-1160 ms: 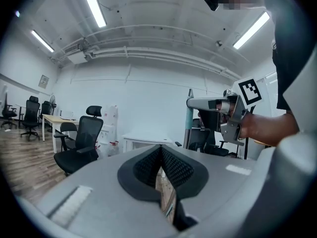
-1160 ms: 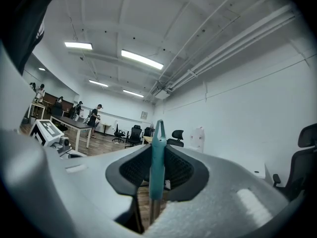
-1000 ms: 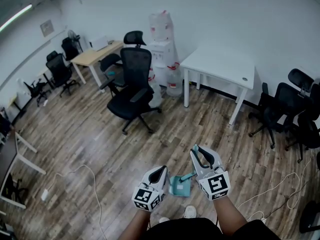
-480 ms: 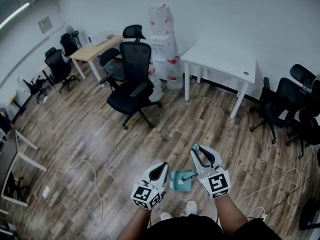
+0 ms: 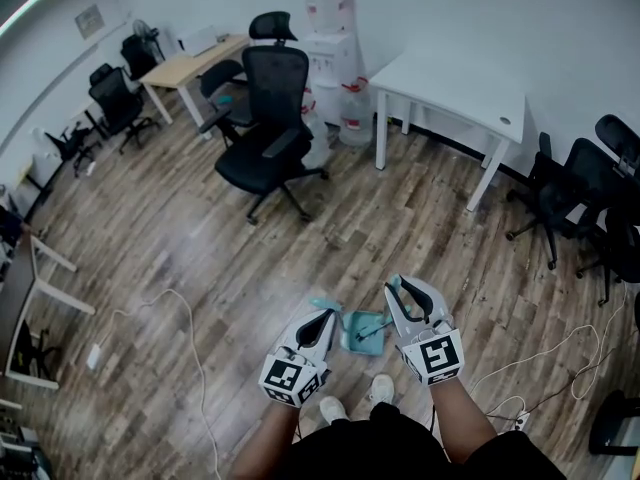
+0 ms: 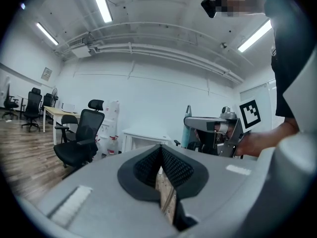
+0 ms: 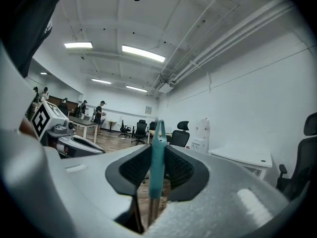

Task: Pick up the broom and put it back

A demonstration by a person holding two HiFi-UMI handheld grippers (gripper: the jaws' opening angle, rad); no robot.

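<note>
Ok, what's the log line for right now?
right hand-held gripper: shut on slim teal plastic broom handle | left hand-held gripper: shut | teal plastic dustpan: between both

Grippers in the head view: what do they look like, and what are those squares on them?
Both the left gripper and the right gripper have smooth, rounded white shells, with black ribbed pads lining the jaws. Each carries a white cube printed with black square markers. No cables show on them. The person wears a black top, and no sleeves reach the forearms.
</note>
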